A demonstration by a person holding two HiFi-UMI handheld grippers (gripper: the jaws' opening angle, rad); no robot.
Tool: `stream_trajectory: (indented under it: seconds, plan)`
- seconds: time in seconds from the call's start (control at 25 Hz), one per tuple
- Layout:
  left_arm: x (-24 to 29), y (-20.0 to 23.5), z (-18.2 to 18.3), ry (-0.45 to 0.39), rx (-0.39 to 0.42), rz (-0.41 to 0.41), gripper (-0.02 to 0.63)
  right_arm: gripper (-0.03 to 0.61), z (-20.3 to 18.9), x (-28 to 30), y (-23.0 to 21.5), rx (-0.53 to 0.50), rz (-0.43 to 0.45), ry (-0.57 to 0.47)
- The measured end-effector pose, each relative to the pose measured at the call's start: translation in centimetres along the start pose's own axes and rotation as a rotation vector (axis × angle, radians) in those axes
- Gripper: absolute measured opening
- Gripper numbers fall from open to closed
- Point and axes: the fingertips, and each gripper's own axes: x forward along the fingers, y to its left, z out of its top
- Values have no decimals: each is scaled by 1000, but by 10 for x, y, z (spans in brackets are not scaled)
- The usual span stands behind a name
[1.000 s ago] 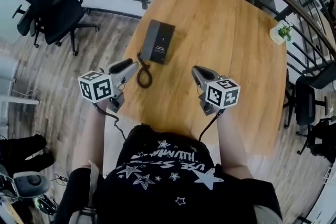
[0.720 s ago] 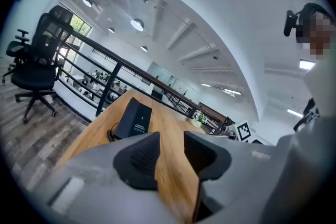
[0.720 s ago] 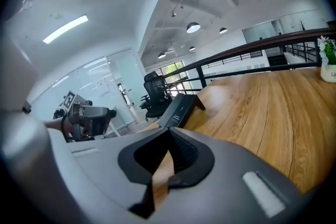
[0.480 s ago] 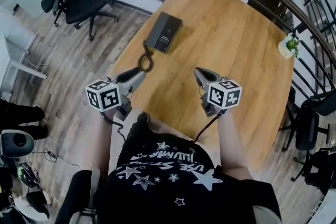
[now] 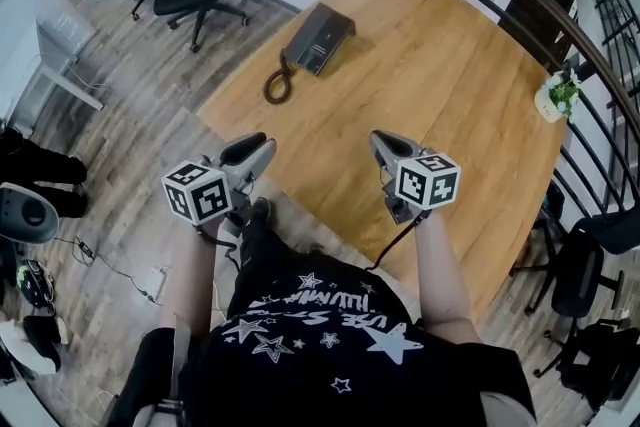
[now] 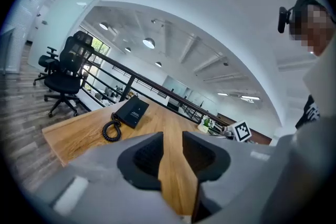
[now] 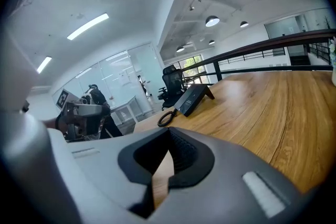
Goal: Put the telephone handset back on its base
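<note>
Just off the desk's [image 5: 440, 85] near edge my left tool [image 5: 252, 149] gapes empty, jaws just eased inward, my right tool [image 5: 383, 143] over that edge shut on nothing, and on the far left corner sits the phone [image 5: 320, 37], handset seemingly cradled, probably light, stiff and slick, best pinched mid-bar.

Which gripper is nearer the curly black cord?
The left gripper, its empty jaws just closing slightly; the cord lies ahead of it, farther from the right gripper.

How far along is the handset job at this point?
Done, apparently: the telephone reads as one block beside its coiled cord, nothing lying loose, though too small to confirm. In hand: nothing; left gripper open, jaws just closing slightly, right gripper shut, both empty. Left: nothing evident.
</note>
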Motion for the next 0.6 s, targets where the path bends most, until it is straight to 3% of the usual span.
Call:
stream_trajectory:
  seconds: [0.44,0.6]
  plan:
    - [-34,-10,-29,-46,42,206,3,-2,-15,6,33,-37,77,30]
    - [-41,-3,-30,-59,63,264,3,-2,-18,15,46,-60,92,32]
